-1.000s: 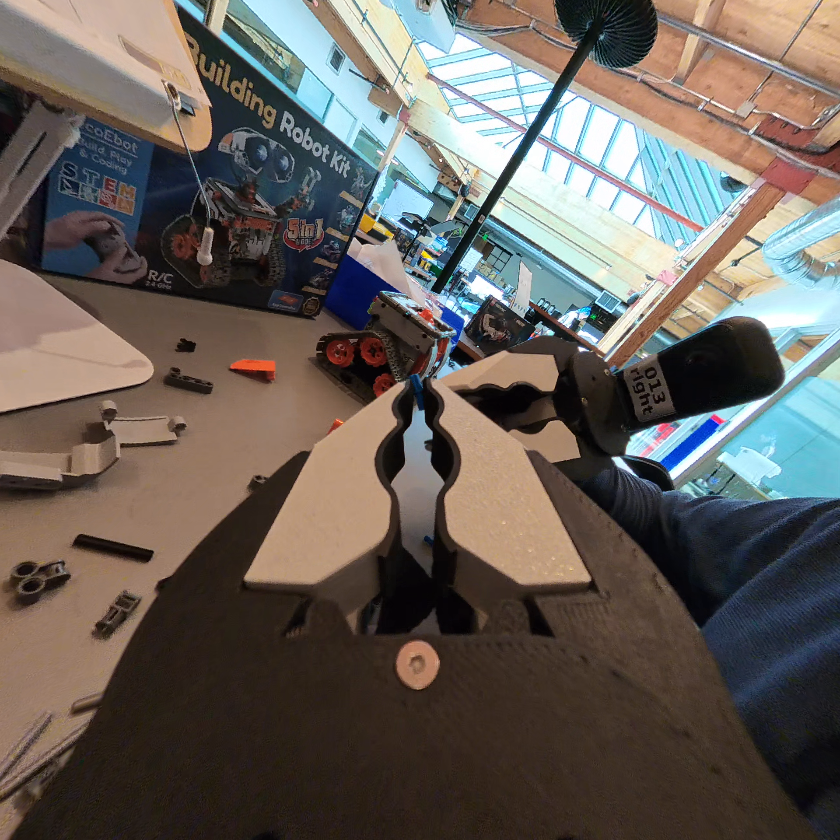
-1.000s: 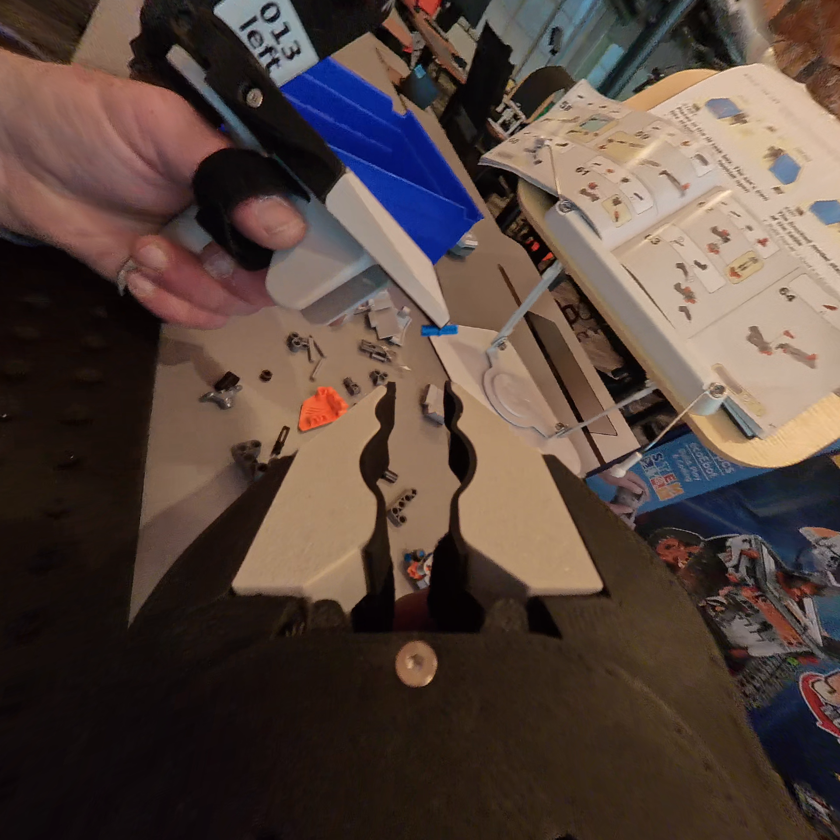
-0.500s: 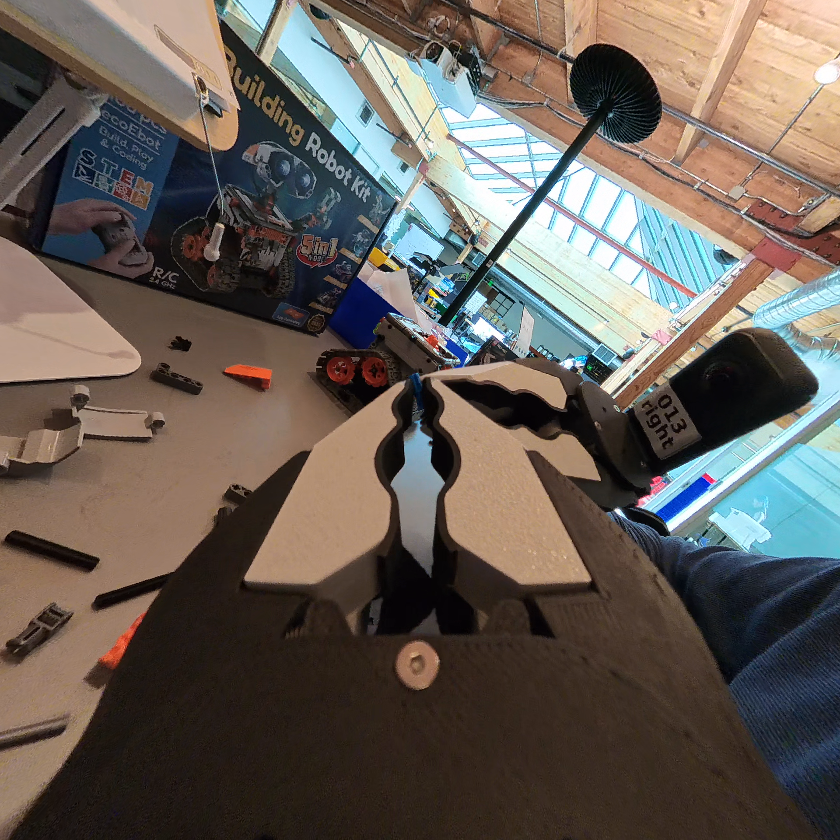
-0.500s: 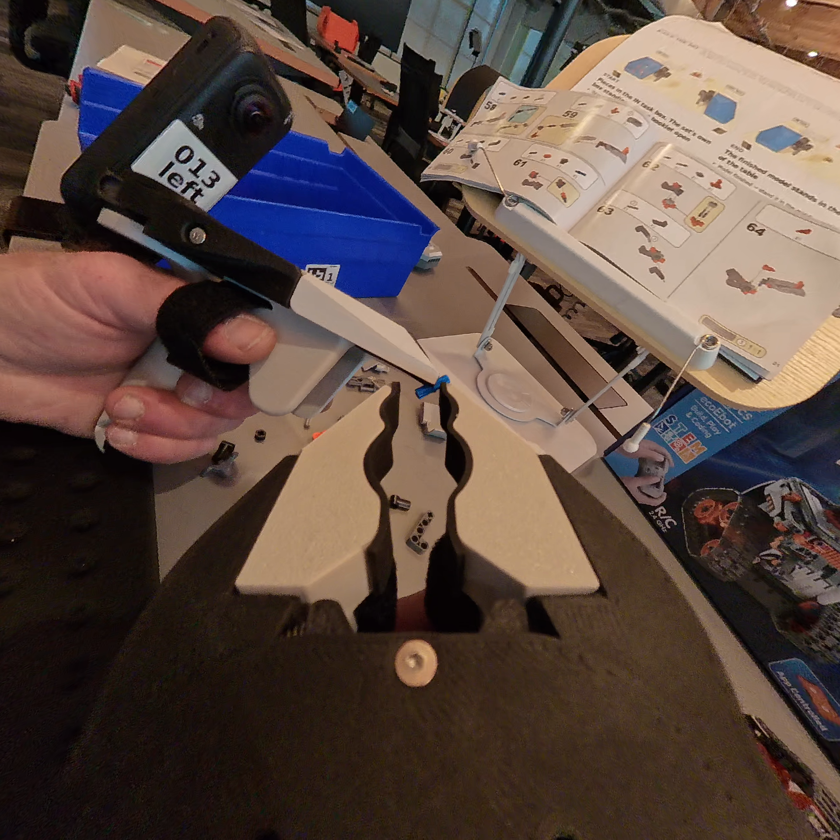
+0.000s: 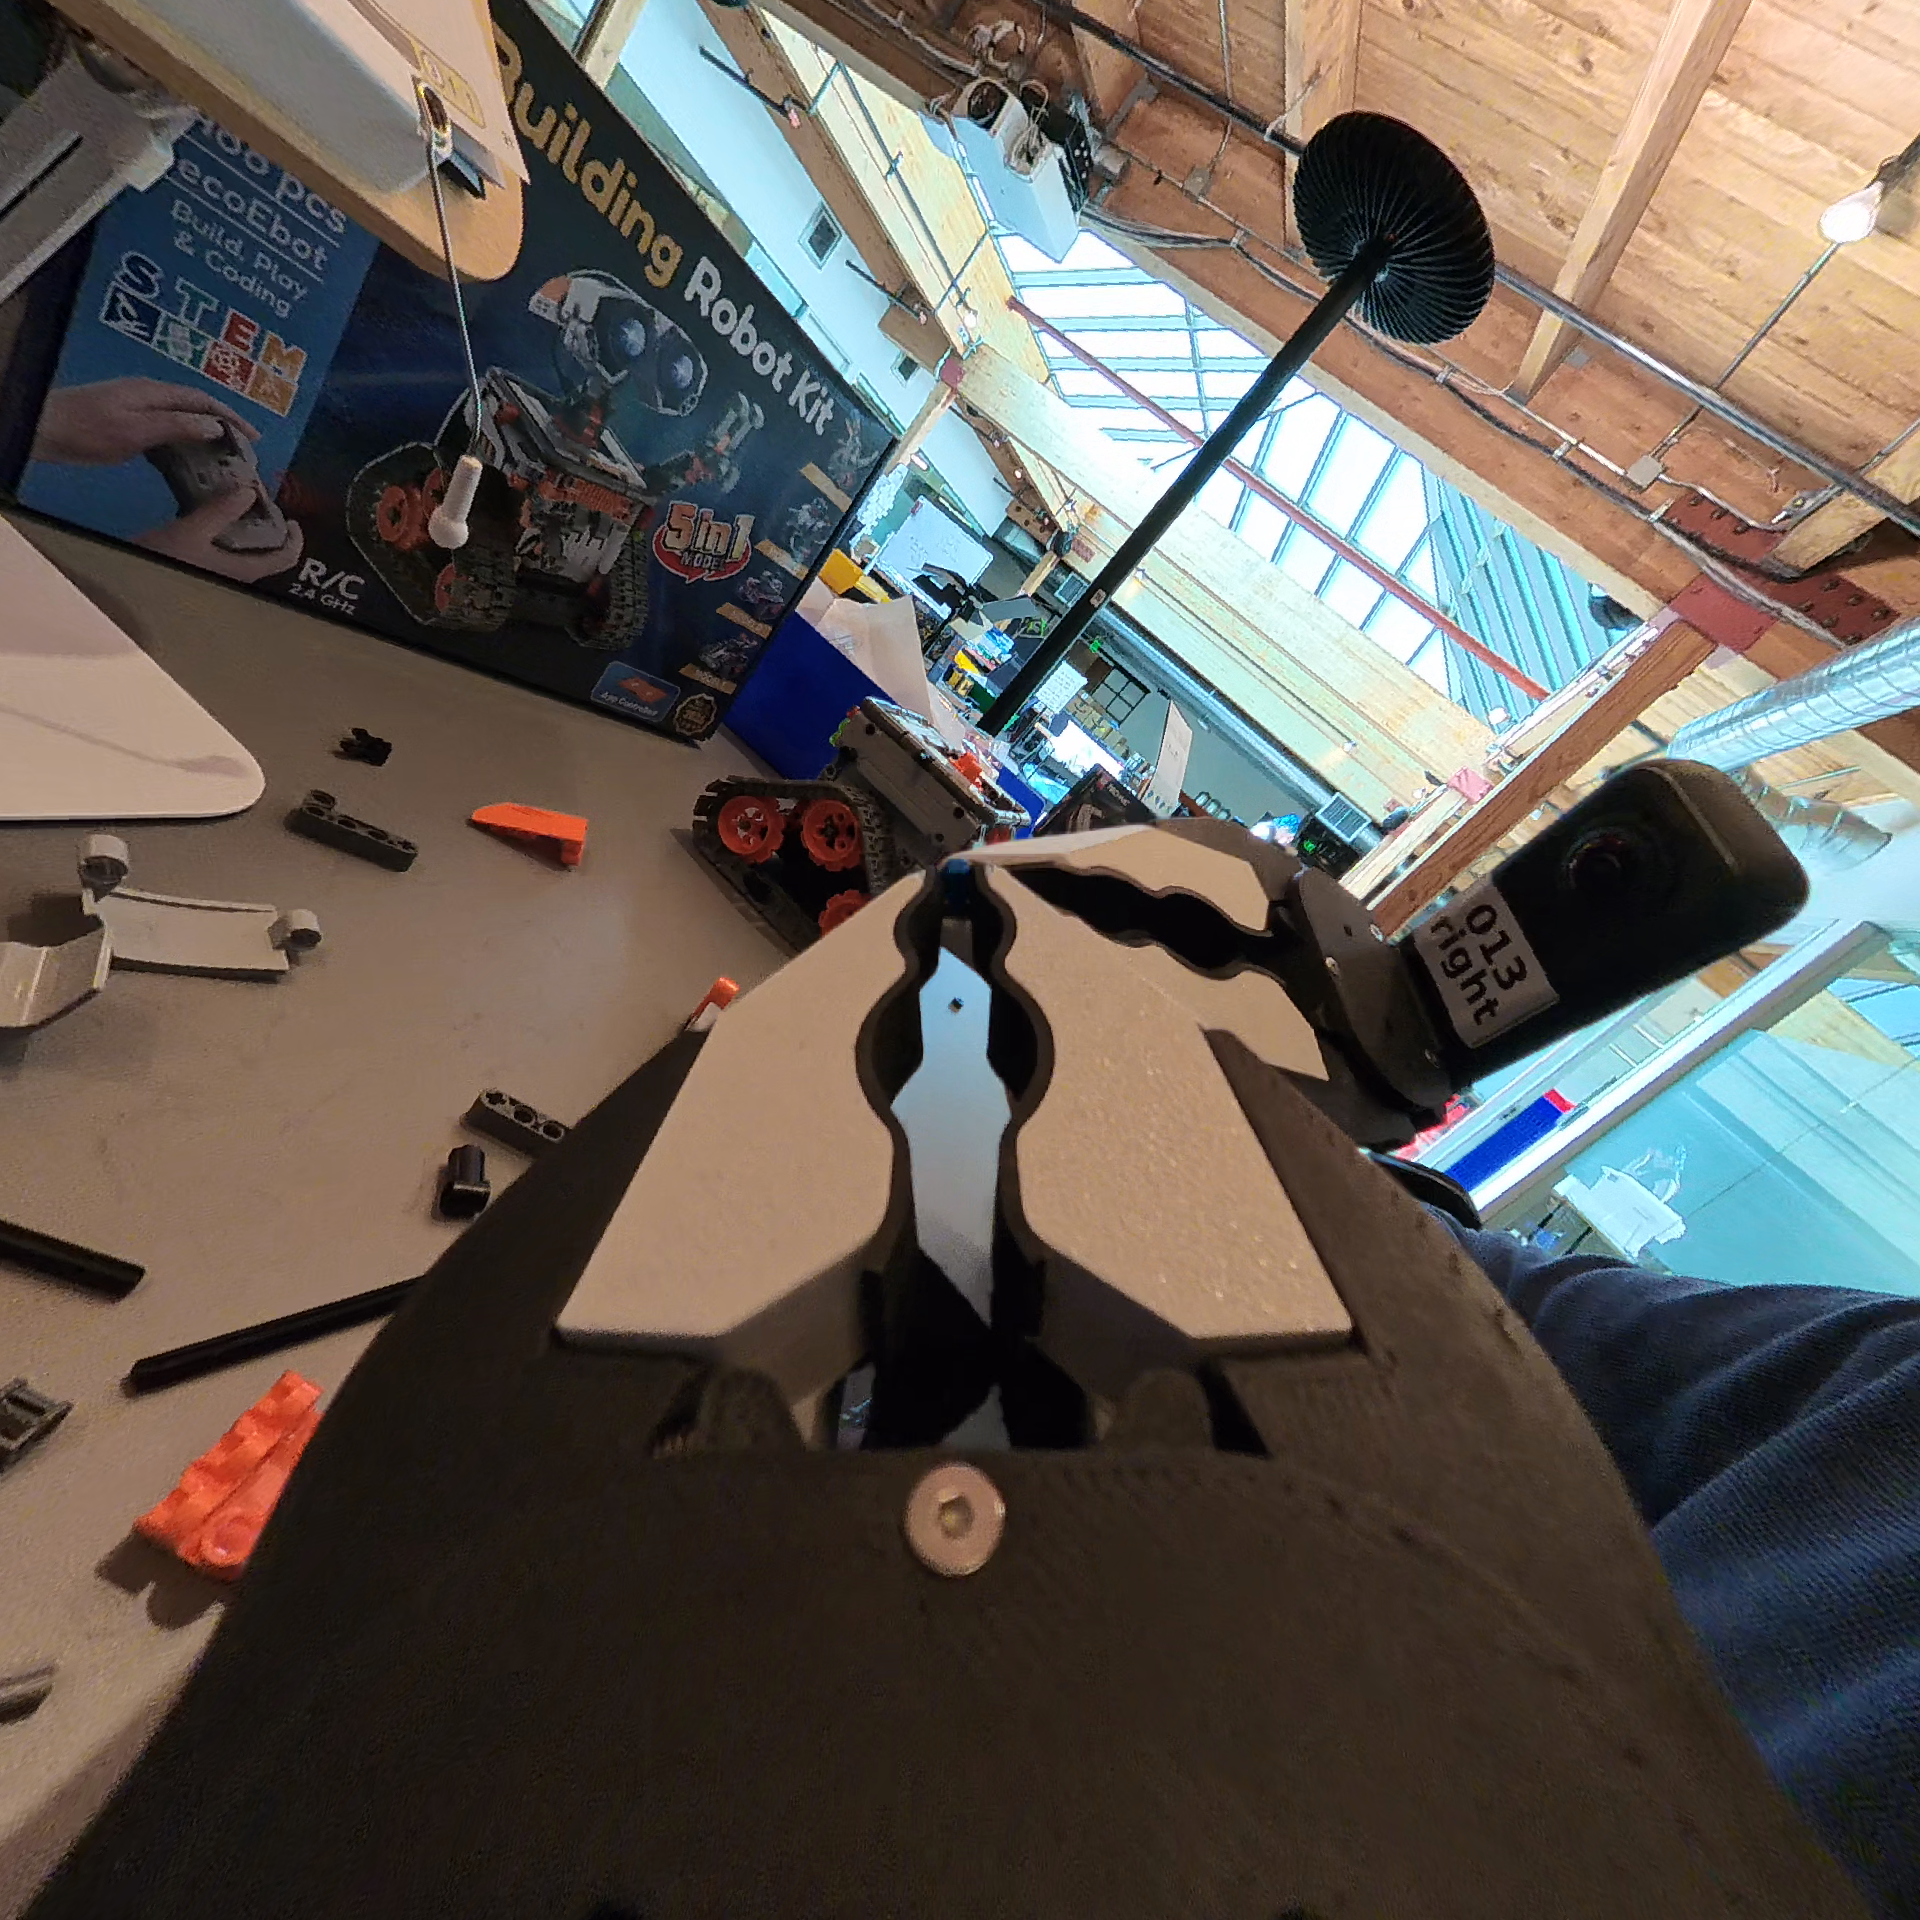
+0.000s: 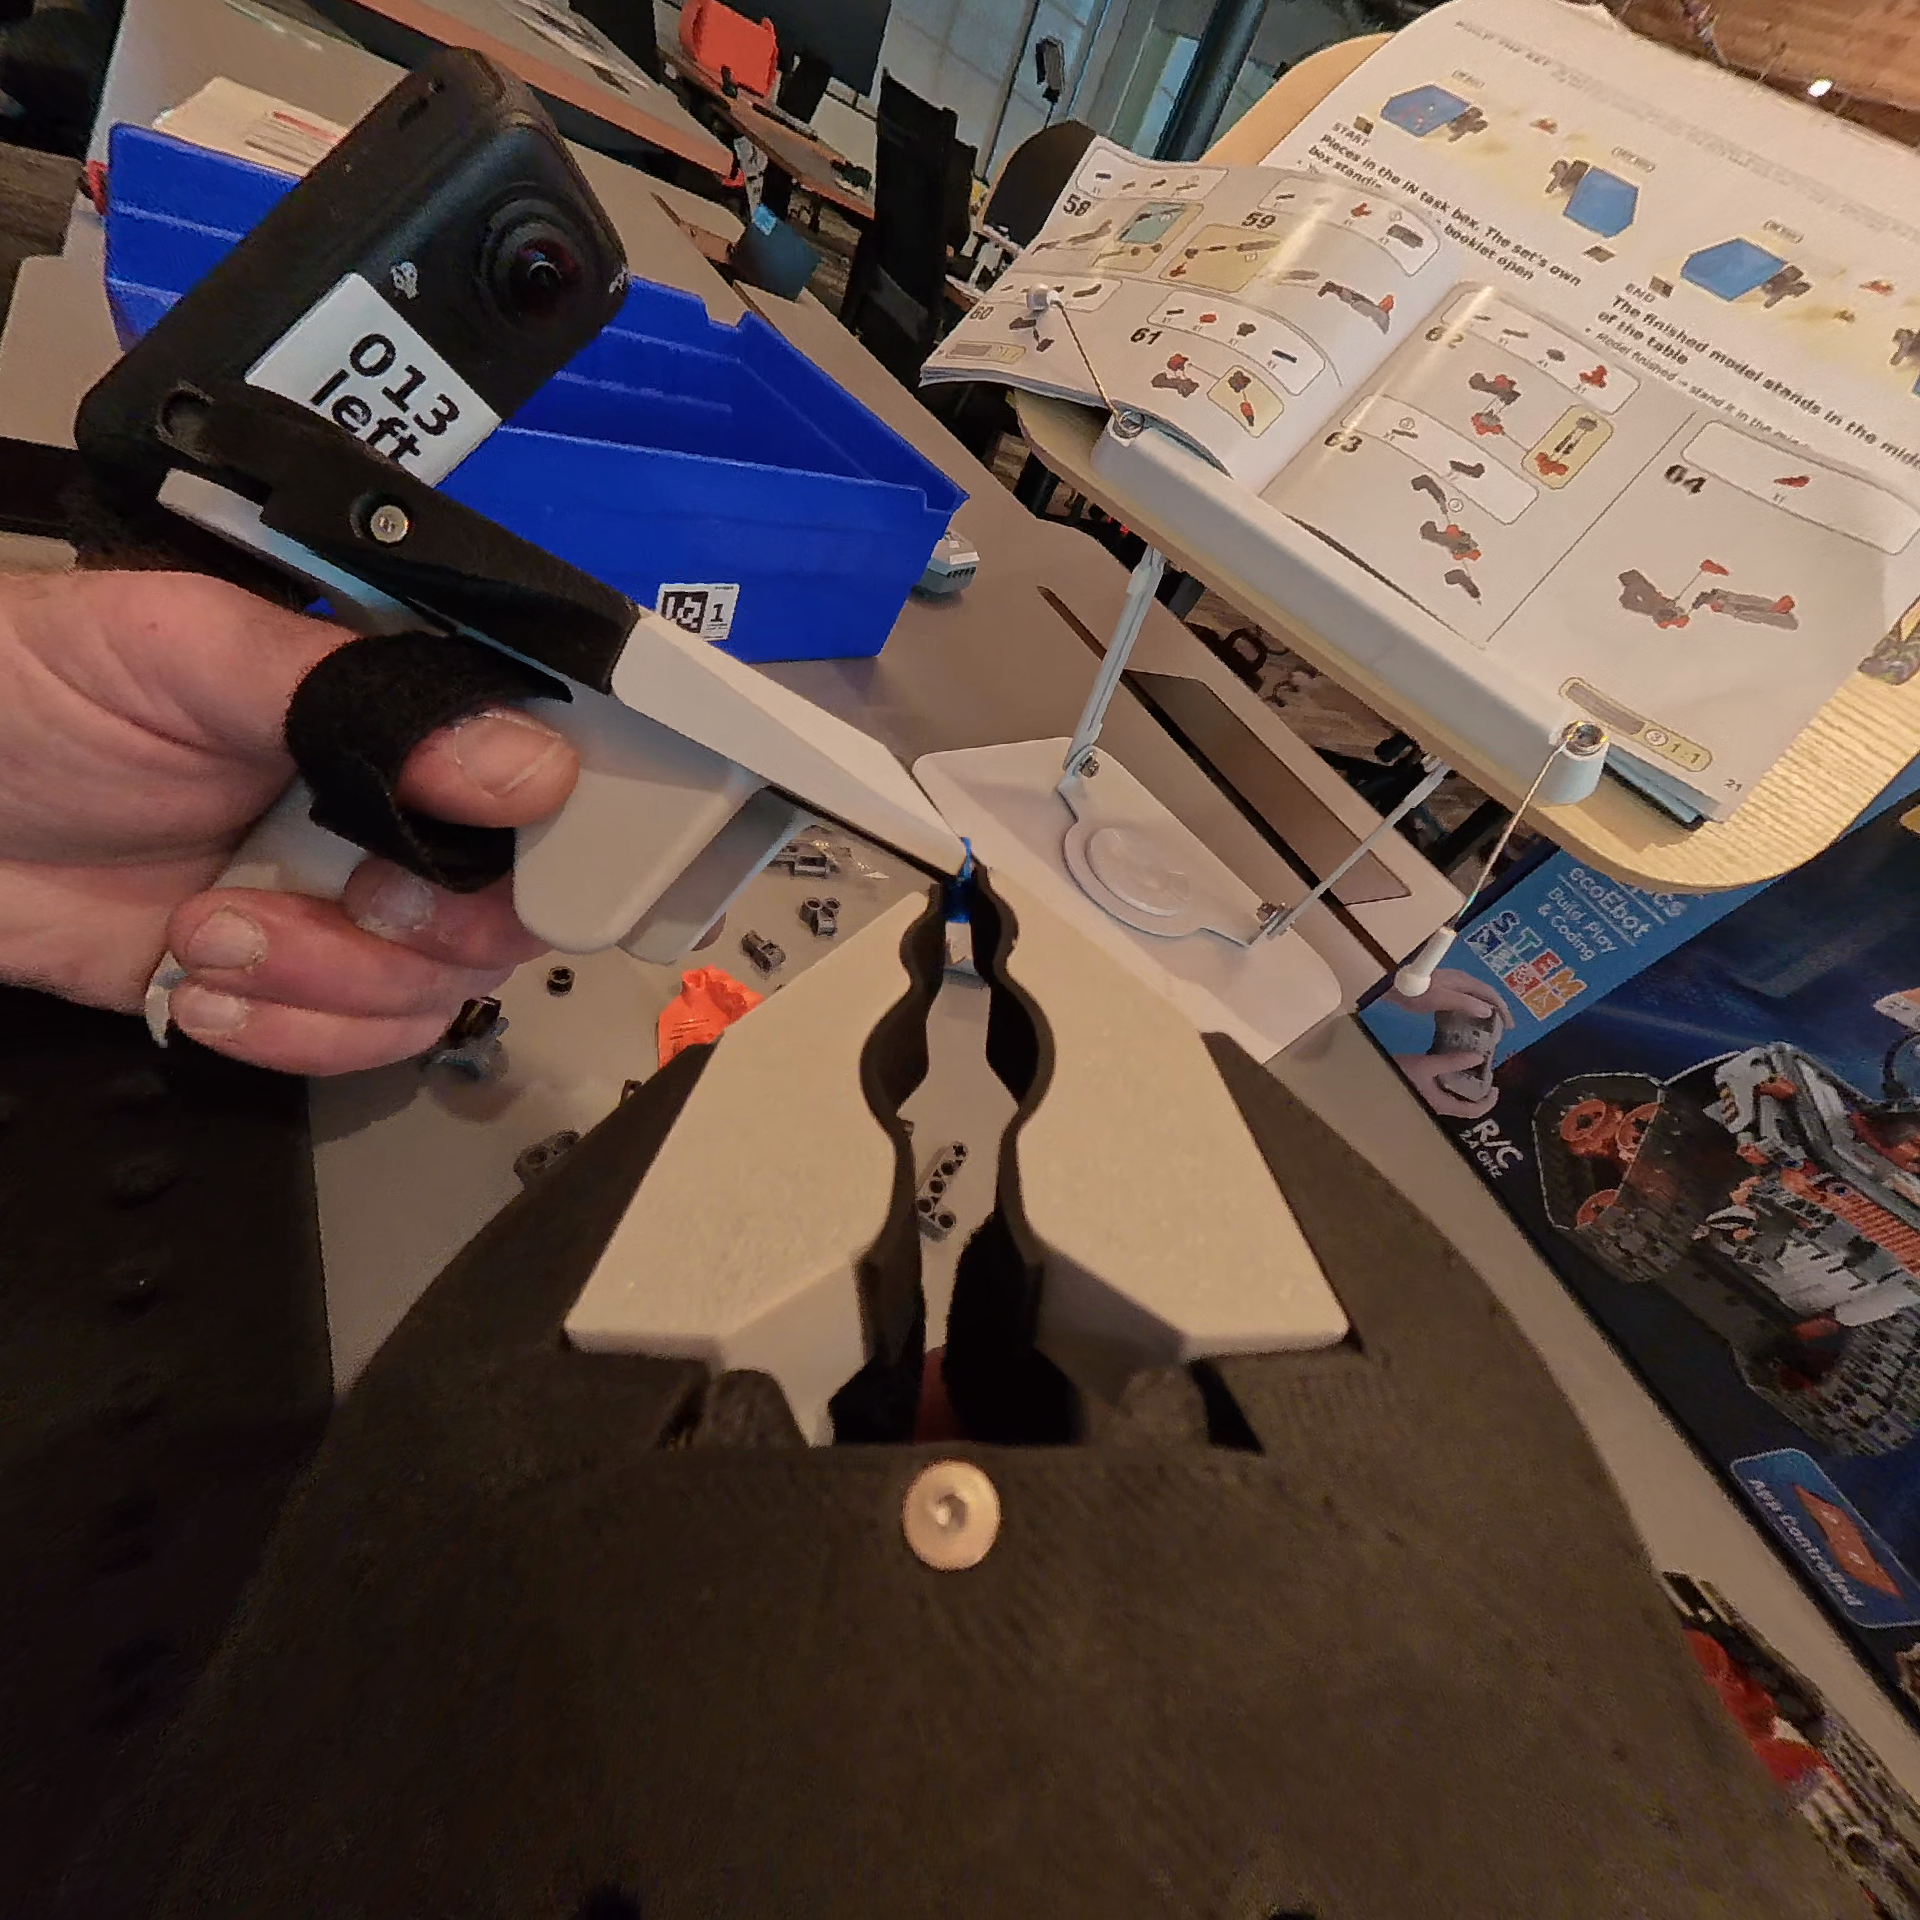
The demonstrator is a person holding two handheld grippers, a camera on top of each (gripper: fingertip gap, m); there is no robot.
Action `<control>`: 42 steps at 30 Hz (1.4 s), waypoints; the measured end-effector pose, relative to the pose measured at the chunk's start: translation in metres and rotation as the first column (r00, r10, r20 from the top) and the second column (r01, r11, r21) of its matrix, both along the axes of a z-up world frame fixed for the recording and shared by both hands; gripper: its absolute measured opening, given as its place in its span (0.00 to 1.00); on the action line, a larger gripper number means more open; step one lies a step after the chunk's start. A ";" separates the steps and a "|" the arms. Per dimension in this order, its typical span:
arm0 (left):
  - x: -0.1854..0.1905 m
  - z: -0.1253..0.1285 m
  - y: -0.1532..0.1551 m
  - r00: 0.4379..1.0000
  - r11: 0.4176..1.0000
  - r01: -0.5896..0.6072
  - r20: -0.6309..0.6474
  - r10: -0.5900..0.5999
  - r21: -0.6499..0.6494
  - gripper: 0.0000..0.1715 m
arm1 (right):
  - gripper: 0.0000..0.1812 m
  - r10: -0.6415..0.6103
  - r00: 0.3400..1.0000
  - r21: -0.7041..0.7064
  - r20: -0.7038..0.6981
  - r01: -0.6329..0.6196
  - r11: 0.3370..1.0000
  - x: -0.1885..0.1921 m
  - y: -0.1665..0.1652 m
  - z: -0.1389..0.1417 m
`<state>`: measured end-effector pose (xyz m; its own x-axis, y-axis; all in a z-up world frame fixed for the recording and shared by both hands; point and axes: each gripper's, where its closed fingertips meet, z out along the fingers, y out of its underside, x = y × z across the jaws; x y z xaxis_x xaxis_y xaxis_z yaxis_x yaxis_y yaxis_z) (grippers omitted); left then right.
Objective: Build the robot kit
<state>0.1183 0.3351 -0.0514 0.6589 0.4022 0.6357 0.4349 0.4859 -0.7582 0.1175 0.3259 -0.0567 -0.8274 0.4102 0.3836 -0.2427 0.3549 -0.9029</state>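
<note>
Fingers of left gripper (image 5: pixel 958 891) pinched tight on small blue pin (image 5: pixel 957 875), held above grey table (image 5: pixel 312 1039). Right gripper (image 6: pixel 962 906) tip-to-tip w/ left, fingers nipping same pin (image 6: pixel 960 896) from opp. side. Tracked robot model (image 5: pixel 862 805) at 11 o'clock beyond tips. Orange pc (image 5: pixel 532 828) at 10 o'clock; loose grey pcs scattered nr.
</note>
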 end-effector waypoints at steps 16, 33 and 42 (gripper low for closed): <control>0.049 -0.097 -0.011 0.920 0.424 0.224 0.047 -0.390 -0.878 0.20 | 0.01 0.078 0.960 0.155 0.268 -0.123 0.980 0.006 0.030 -0.053; 0.051 -0.140 -0.006 0.916 0.219 0.212 0.115 -0.385 -0.952 0.05 | 0.01 0.152 0.890 0.221 0.430 -0.267 0.938 0.028 0.032 -0.086; 0.059 -0.133 -0.030 0.862 0.137 0.345 0.256 -0.437 -0.928 0.11 | 0.01 0.150 0.886 0.239 0.439 -0.276 0.931 0.030 0.032 -0.090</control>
